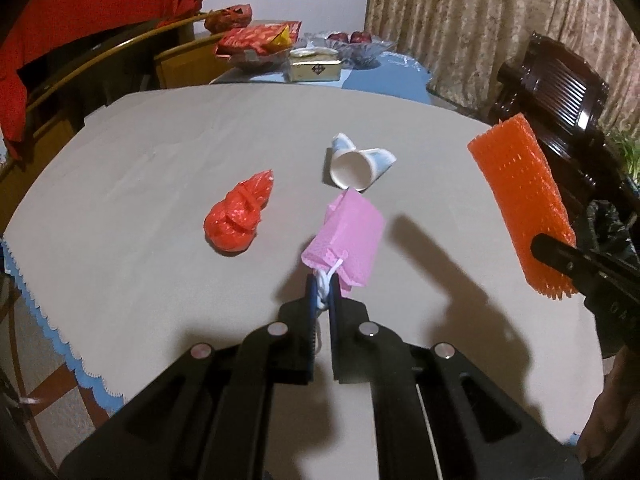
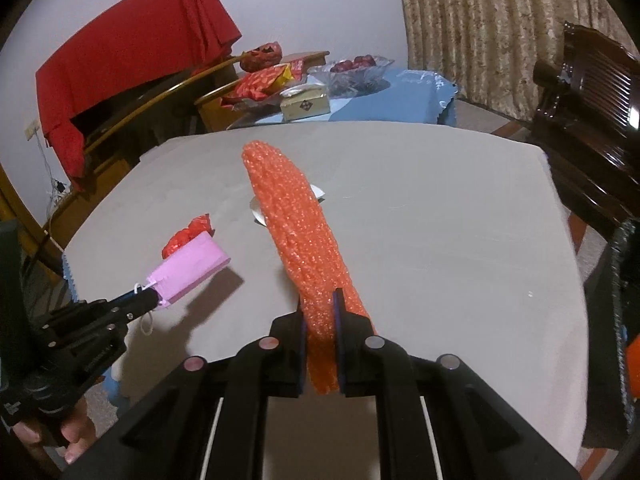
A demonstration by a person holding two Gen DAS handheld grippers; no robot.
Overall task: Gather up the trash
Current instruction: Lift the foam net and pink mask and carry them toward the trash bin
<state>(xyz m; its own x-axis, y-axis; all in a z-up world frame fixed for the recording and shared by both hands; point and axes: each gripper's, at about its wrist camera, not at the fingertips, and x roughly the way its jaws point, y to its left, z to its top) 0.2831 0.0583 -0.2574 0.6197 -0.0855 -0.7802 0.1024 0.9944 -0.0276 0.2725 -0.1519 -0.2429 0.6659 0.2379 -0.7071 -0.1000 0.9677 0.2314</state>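
Left wrist: the left hand-held gripper pinches the pink bag by its white string, lifted off the worktop for carrying. A red bag and cups lie beyond.

Right wrist: the right hand-held gripper clamps the orange net, aloft too.

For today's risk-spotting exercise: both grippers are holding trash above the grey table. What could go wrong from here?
1. The left gripper pinches the pink paper bag mainly by its thin white string handle, so the bag may swing or slip out.
2. The right gripper clamps the long orange foam net near one end; the free end could sag and knock the paper cups lying below.
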